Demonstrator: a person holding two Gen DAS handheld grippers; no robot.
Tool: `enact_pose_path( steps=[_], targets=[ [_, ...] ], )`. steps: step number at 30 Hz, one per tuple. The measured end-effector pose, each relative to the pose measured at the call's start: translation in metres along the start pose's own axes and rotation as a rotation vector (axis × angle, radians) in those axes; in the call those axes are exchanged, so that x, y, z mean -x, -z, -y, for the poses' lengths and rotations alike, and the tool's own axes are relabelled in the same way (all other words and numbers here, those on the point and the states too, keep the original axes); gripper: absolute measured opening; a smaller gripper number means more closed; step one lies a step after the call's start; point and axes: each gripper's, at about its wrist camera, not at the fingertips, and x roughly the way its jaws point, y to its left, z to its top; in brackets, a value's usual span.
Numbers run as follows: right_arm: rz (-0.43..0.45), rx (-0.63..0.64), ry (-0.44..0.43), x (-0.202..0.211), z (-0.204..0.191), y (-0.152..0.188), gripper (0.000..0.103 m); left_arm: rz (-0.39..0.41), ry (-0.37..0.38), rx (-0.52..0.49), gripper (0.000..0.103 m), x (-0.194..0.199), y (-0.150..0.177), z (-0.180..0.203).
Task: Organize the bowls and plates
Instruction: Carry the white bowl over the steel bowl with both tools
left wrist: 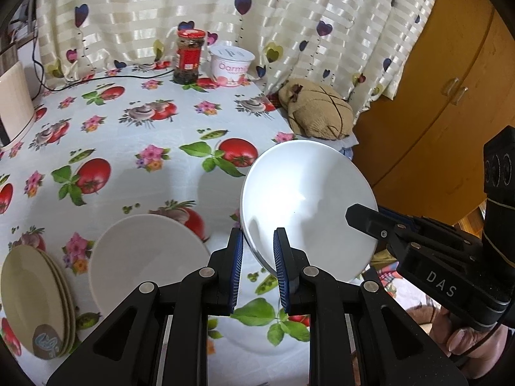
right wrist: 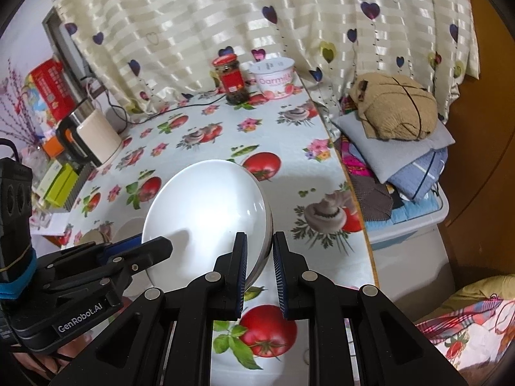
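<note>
1. The table [left wrist: 154, 148], under a tomato-print cloth, spreads ahead of both grippers. Its right edge drops away beside a bundle of folded cloth.
2. The white bowl [left wrist: 309, 193] is off the table, tipped steeply so its hollow faces back toward both cameras. It hangs over the table's near right part, directly ahead of both grippers.
3. A white plate [left wrist: 145, 257] lies flat on the cloth to the left of the bowl. Further left, a stack of cream plates [left wrist: 35, 299] is cut off by the frame edge.
4. The coming move probably turns on this: the resting crockery lies to the left of the held bowl, on the left arm's side. The left gripper is therefore the nearer one to carry it across.
5. The left gripper [left wrist: 257, 241] has the bowl's lower rim between its blue pads, jaws narrowed onto it.
6. The right gripper [right wrist: 260, 241] pinches the rim on the opposite side, one pad inside the bowl and the other against its outer wall.
7. Hard to judge:
   - Neither view shows clearly how firmly the pads bear on the rim.
   - The bowl's underside is hidden.
   - The count of plates in the cream stack is unclear; I make out about three edges.
</note>
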Motion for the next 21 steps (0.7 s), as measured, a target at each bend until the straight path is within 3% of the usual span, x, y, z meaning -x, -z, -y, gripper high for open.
enact_pose_path(
  steps=[21],
  targets=[
    [-0.018, 0.111, -0.059, -0.009, -0.064, -0.003, 0.016, 0.044, -0.072, 0.091, 0.020, 0.036, 0.018, -0.051]
  ],
)
